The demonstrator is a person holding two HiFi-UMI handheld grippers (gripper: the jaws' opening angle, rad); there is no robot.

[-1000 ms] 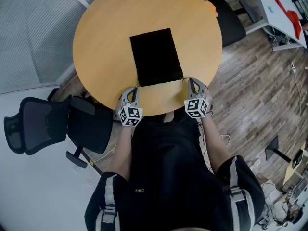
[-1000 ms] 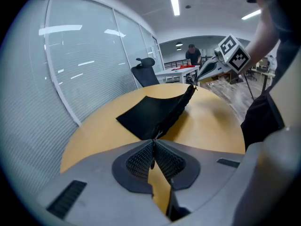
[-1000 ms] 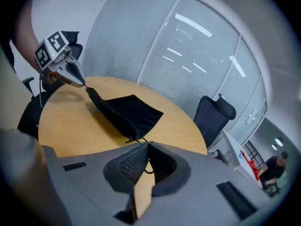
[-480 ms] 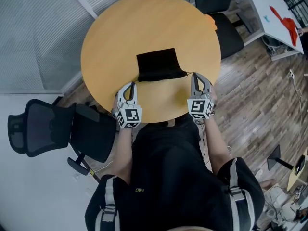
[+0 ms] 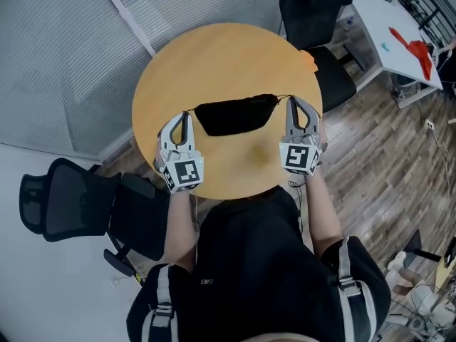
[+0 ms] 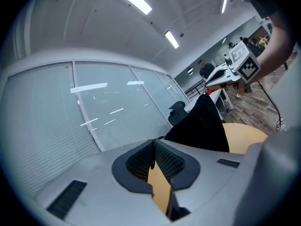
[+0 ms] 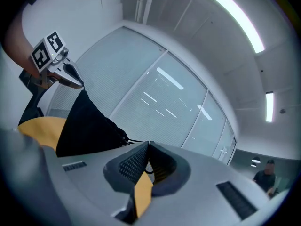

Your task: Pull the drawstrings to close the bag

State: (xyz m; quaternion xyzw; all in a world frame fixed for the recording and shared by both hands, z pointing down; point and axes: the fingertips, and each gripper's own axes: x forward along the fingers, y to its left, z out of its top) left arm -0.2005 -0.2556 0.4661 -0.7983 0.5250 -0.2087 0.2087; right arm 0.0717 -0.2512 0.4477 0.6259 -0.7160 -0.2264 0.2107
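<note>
The black drawstring bag (image 5: 235,114) hangs stretched between my two grippers above the round wooden table (image 5: 228,55), its mouth edge gathered and sagging in a curve. My left gripper (image 5: 184,114) is shut on the thin black drawstring at the bag's left end. My right gripper (image 5: 292,100) is shut on the drawstring at its right end. In the left gripper view the jaws (image 6: 154,142) pinch the string and the bag (image 6: 202,126) hangs just beyond. In the right gripper view the jaws (image 7: 148,146) hold the string (image 7: 134,140) leading to the bag (image 7: 87,126).
A black office chair (image 5: 317,20) stands behind the table at the right, another (image 5: 78,205) at the near left. A white desk (image 5: 388,30) with a red thing on it is at the far right. A blinds-covered glass wall (image 5: 78,55) runs along the left.
The bag lay flat on the table; now it is lifted and bunched into a narrow band. Both grippers have risen and moved further apart, keeping hold of the strings.
</note>
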